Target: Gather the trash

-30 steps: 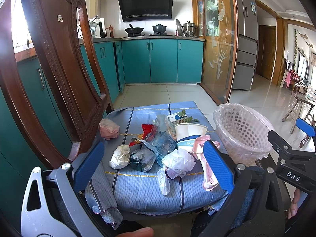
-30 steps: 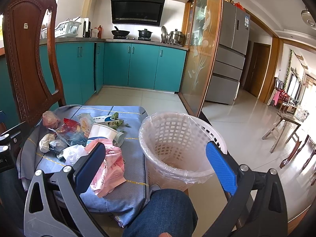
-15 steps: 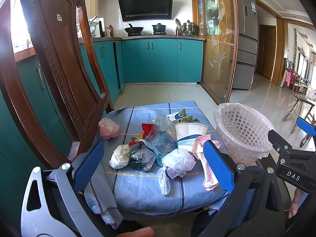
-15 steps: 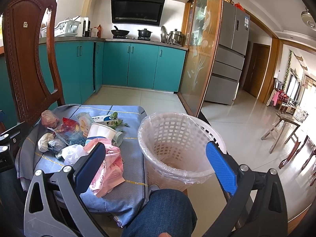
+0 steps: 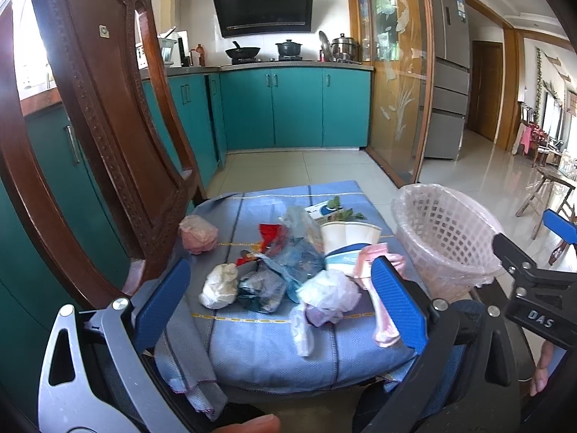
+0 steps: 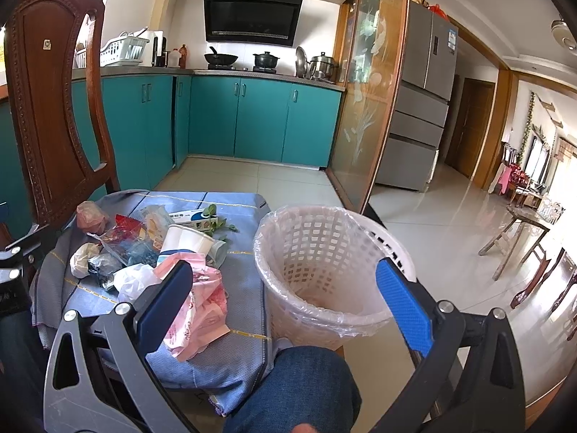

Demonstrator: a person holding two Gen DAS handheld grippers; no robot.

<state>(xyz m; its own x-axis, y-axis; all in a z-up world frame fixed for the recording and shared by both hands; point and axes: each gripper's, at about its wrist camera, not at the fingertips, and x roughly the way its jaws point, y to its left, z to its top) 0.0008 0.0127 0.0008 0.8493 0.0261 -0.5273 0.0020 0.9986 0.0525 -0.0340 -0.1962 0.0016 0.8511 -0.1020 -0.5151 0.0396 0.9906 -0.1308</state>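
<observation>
A pile of trash lies on a blue cloth-covered seat [image 5: 274,342]: a white crumpled wad [image 5: 219,285], a pink wad [image 5: 198,232], a red wrapper [image 5: 268,234], clear plastic bags [image 5: 295,256], a paper cup [image 5: 348,240], a white plastic bag [image 5: 330,294] and a pink bag [image 6: 203,306]. A white mesh basket [image 6: 321,270] with a plastic liner stands to the right of the seat. My left gripper [image 5: 281,306] is open, held short of the pile. My right gripper [image 6: 285,299] is open in front of the basket, with nothing between its fingers.
A carved wooden chair back [image 5: 108,126] rises at the left. A person's knee in jeans [image 6: 299,386] is below the basket. Teal kitchen cabinets [image 6: 263,122], a glass partition [image 6: 371,101] and a fridge [image 6: 422,108] stand behind, across tiled floor.
The right gripper's view has shifted slightly right and nearer the basket. The left gripper has barely moved. Both stay open.
</observation>
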